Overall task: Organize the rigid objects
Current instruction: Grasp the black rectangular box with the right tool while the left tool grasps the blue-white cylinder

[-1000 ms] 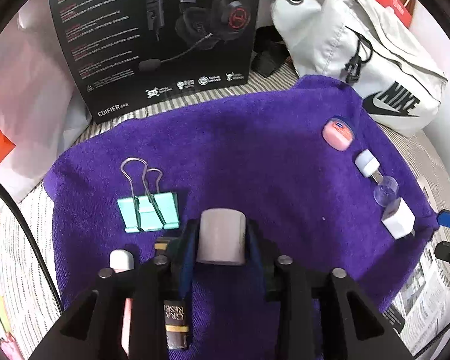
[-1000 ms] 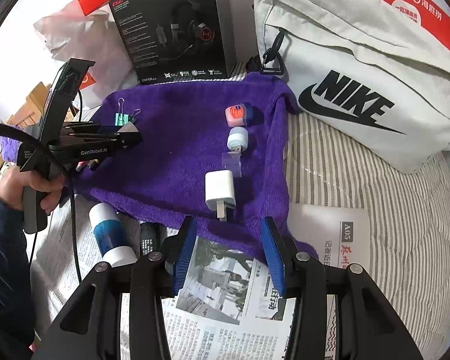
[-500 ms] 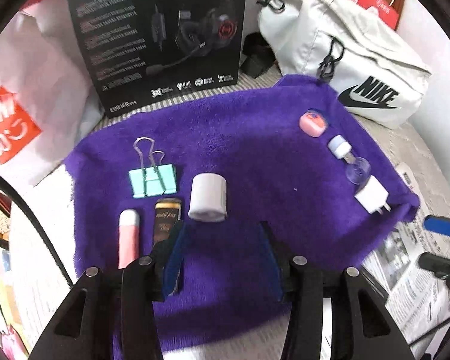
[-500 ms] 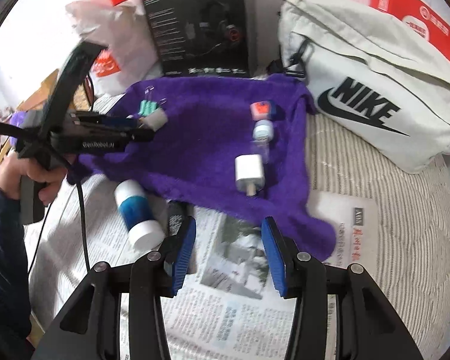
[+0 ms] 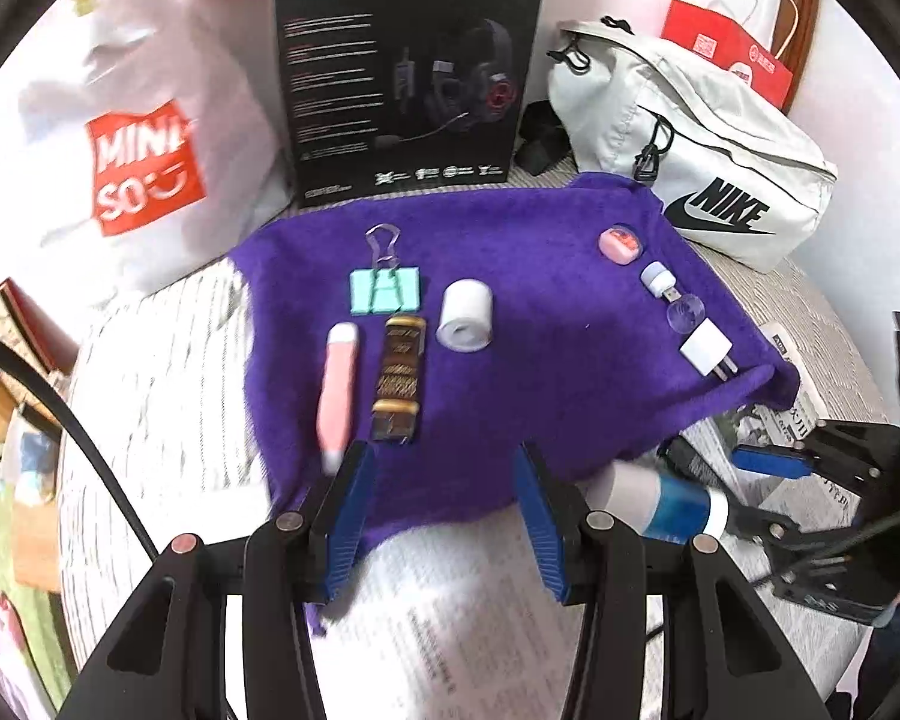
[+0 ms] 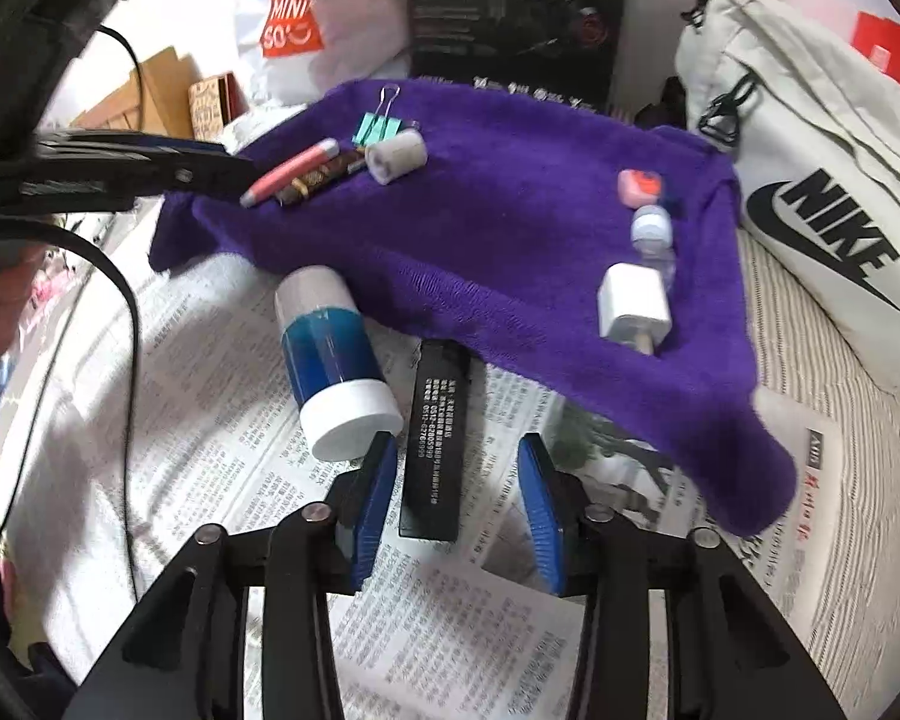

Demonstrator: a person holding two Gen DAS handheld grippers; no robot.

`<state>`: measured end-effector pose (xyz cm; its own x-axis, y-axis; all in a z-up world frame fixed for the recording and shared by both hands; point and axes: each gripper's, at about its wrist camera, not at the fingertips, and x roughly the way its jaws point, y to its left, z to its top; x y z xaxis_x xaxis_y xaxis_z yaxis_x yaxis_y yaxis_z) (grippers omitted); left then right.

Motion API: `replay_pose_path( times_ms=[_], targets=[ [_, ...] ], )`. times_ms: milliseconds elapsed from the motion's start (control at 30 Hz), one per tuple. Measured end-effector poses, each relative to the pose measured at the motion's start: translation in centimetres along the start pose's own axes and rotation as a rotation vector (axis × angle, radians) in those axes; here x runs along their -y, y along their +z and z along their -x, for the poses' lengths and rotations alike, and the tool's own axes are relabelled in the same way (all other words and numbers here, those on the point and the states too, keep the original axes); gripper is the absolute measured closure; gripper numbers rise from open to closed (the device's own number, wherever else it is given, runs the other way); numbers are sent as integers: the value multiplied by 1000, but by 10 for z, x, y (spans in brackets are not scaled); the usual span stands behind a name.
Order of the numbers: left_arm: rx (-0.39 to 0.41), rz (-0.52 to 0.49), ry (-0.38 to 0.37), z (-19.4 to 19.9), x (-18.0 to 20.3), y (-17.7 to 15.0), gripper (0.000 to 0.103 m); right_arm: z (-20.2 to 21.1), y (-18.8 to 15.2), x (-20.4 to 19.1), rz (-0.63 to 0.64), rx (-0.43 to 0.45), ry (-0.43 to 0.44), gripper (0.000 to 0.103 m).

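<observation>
The black bar [image 6: 435, 439] lies lengthwise on the newspaper [image 6: 450, 648], just off the near edge of the purple cloth [image 6: 510, 192], between the pads of the right tongs [image 6: 457, 495], whose jaws are closing but do not yet press on it. The step in hand looks like picking it up to join the pieces on the cloth. The next move calls for a squeeze across its narrow sides and a straight lift.

The blue-and-white bottle [image 6: 335, 360] lies just beside the left pad and could be nudged. The left tongs [image 5: 444, 516] hang part open and empty over the cloth's near edge, near the pink pen [image 5: 337, 393], brown bar [image 5: 399, 381], paper roll [image 5: 465, 324] and binder clip [image 5: 385, 291].
</observation>
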<state>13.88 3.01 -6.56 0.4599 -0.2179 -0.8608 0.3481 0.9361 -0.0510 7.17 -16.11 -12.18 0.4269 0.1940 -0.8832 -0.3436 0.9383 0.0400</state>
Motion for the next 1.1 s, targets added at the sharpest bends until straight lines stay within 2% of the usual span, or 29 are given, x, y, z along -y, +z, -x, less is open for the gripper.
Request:
replay_pose_path(
  times_ms=[167, 267, 700, 900, 1100],
  targets=[
    [6, 25, -1, 7, -9, -15, 57, -7, -2, -7, 36, 20, -26, 72],
    [8, 34, -8, 9, -12, -22, 57, -9, 1, -7, 31, 32, -19, 81],
    [1, 56, -16, 12, -17, -46, 57, -2, -9, -6, -1, -1, -35, 81],
    [-1, 61, -25, 13, -15, -50, 57, -3, -9, -4, -16, 21, -29, 81],
    [4, 31, -69, 10, 1, -49, 57, 6, -18, 6, -53, 1, -34, 81]
  ],
)
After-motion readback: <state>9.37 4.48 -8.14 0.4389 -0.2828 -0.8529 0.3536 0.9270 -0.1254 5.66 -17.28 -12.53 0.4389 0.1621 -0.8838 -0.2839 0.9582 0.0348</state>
